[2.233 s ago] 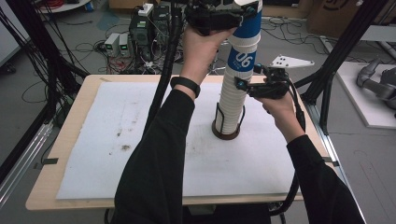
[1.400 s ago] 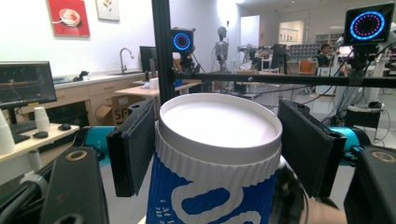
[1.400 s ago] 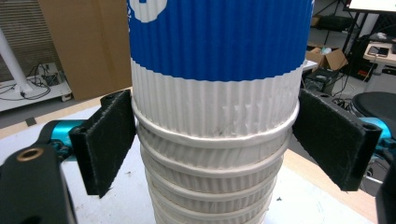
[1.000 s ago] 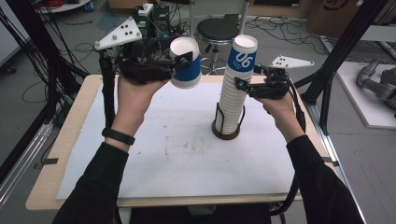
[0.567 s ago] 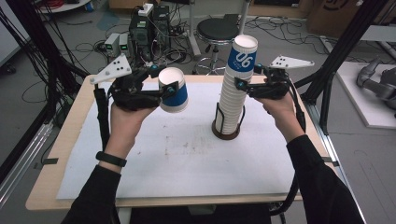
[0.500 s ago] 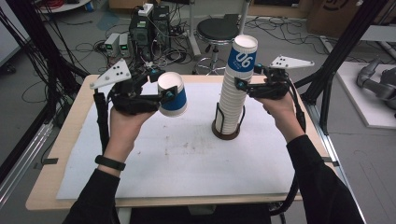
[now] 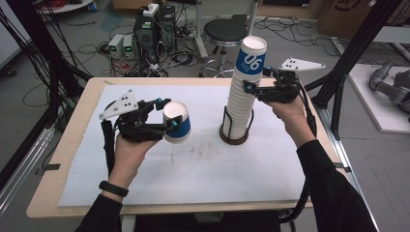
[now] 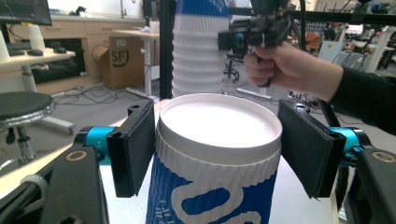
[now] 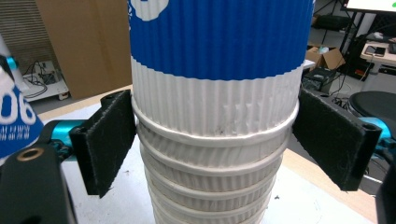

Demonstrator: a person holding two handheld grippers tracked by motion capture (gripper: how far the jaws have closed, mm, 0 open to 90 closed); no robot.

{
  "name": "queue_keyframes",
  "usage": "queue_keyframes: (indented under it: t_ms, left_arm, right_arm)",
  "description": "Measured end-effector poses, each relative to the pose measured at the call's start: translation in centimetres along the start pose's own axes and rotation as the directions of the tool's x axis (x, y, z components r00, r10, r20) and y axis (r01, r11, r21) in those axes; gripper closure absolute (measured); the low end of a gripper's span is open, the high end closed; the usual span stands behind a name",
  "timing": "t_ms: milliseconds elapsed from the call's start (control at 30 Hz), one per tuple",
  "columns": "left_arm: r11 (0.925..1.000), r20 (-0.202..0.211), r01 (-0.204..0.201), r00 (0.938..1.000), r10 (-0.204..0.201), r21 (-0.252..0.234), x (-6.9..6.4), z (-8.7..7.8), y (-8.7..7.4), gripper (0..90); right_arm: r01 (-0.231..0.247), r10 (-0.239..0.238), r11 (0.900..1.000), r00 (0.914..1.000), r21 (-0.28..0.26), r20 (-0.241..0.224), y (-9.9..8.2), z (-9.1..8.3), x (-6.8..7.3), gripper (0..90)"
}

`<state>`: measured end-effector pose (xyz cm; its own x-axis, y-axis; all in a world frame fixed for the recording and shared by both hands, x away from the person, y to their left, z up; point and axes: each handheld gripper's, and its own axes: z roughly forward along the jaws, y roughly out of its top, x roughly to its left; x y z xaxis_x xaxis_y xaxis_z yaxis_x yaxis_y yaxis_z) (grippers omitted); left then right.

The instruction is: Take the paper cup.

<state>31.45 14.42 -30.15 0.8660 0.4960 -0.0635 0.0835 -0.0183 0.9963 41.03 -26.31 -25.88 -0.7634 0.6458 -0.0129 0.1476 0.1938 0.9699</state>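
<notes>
A desk point(image 7: 77, 193) covered by a white sheet is seen from above, with a tall stack of paper cups point(image 7: 240, 101) kept upright in a dark ring holder point(image 7: 236, 137) at its middle. The stack is clamped just beneath its top cup by the right tool point(image 7: 251, 88), apparently to steady it. A single blue-and-white cup point(image 7: 177, 122) is gripped below its rim by the left tool point(image 7: 167, 113), held upright above the sheet, well apart from the stack, presumably for setting down.
</notes>
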Motion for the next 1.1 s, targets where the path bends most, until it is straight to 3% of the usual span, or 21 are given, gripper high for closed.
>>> queue_keyframes:
  t_ms: [500,767,1100]
  left_arm:
    - [0.9995,0.009,0.028,0.9996,-0.028,0.015,-0.4,0.1,-3.6,29.9]
    - [0.9993,0.011,0.029,0.9995,-0.029,0.024,-0.3,0.1,-4.0,29.8]
    - [0.9987,0.018,0.028,0.9994,-0.029,0.042,-0.3,0.2,-4.5,29.8]
  right_arm:
    - [0.004,-0.004,1.0,1.0,-0.001,-0.001,0.0,0.0,0.0,14.0]
    - [-0.007,0.007,1.0,1.0,-0.001,-0.005,0.0,-0.3,0.0,13.8]
    - [0.01,-0.01,0.9999,0.9998,0.006,0.017,0.0,-2.1,0.3,13.9]
